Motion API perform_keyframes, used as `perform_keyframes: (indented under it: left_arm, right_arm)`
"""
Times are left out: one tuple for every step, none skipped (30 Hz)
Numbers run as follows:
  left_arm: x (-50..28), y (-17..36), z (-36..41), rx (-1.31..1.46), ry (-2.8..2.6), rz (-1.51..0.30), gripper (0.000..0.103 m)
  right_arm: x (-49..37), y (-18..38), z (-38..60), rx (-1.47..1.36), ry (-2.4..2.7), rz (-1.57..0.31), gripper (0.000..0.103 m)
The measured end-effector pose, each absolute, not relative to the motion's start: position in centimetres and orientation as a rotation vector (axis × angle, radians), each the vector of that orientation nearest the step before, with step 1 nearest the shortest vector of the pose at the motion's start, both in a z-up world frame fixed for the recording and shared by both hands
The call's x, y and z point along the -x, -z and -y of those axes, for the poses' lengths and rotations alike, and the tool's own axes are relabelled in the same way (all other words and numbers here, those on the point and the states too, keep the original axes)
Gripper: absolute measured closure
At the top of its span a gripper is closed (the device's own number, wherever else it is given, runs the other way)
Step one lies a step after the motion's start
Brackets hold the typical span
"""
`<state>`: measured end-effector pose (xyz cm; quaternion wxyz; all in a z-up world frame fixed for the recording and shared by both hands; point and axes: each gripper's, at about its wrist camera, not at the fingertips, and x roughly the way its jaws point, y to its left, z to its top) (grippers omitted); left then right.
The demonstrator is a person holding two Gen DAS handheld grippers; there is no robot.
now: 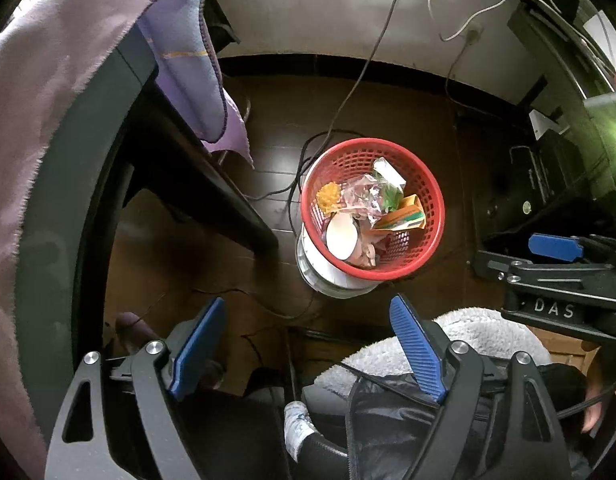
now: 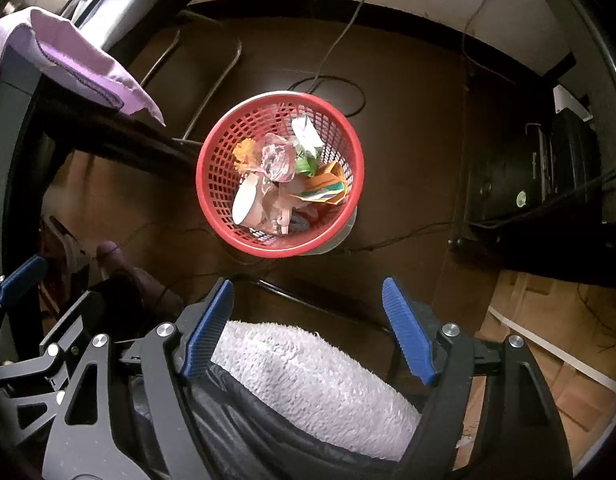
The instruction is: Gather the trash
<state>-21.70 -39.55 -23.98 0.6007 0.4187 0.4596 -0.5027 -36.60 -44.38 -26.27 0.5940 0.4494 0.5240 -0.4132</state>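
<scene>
A red mesh basket (image 1: 423, 184) stands on a white round base (image 1: 327, 280) on the dark wood floor. It holds trash: a white paper cup (image 1: 341, 236), a clear crumpled wrapper (image 1: 361, 194), a green and white carton (image 1: 389, 182), an orange packet (image 1: 401, 218) and a yellow scrap (image 1: 327, 196). The basket also shows in the right wrist view (image 2: 212, 184). My left gripper (image 1: 311, 364) is open and empty, high above and short of the basket. My right gripper (image 2: 308, 328) is open and empty too, above the basket's near side.
A table with a purple cloth (image 1: 68, 80) draped over it stands left. Cables (image 1: 347, 96) run across the floor behind the basket. Black equipment (image 2: 527, 184) sits right. A white fleecy sleeve (image 2: 308, 376) and dark jacket lie under the grippers.
</scene>
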Motion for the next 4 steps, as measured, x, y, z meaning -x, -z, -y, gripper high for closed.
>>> perform_keyframes:
  left_arm:
    - [21.68,23.81,39.49,-0.964,1.170,-1.062,0.020]
    - [21.65,23.71,39.47,-0.957,1.173,-1.059,0.020]
    - [21.65,23.56,39.48,-0.953,1.175,-1.054,0.020]
    - [21.68,23.42,39.48,-0.949,1.176,-1.047,0.020]
  right_arm:
    - [36.55,26.23,44.32,-1.043,0.961,-1.217,0.027]
    - [36.46,26.16,44.29,-1.041,0.958,-1.217,0.027]
    - [36.35,26.11,44.25,-1.038,0.954,-1.218,0.027]
    - [36.24,26.04,44.20,-1.032,0.951,-1.221,0.026]
